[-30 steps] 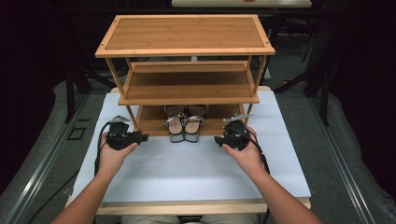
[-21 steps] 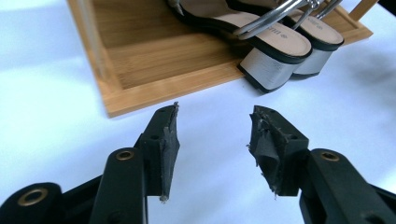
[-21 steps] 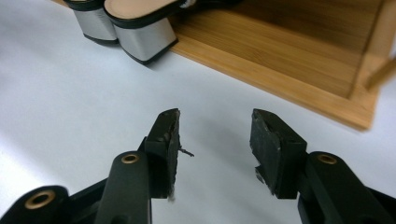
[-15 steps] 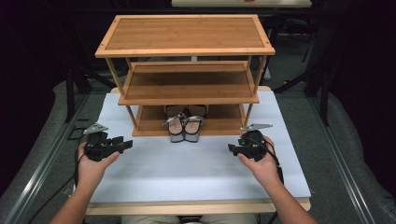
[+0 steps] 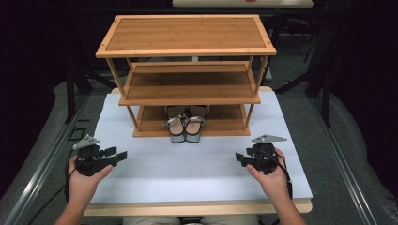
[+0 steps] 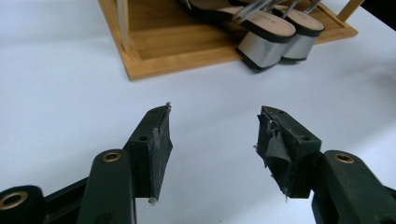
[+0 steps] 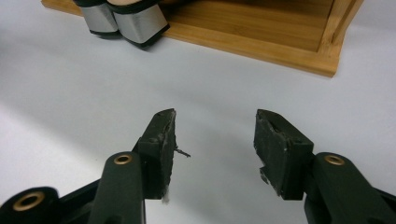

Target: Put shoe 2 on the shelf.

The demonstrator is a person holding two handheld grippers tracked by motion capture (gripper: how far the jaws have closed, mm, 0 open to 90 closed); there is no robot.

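Shoes: we are seeing the pair of shoes [image 5: 185, 126] sitting at centre frame on the bottom shelf of the rack [image 5: 187, 84], heels poking past the front edge.
Left hand-held gripper [image 5: 119, 155]: we are holding it at lower left over the white worktop [image 5: 187, 173], jaws wide, having just been opening, nothing between them.
Right hand-held gripper [image 5: 240, 158]: we are holding it at lower right, jaws apart, having just been opening, nothing between them.
Risk: we are judging that the overhanging heels could catch a passing jaw and drag the pair off the shelf.
Risk cause: we are keeping both grippers low, near the rack's front.
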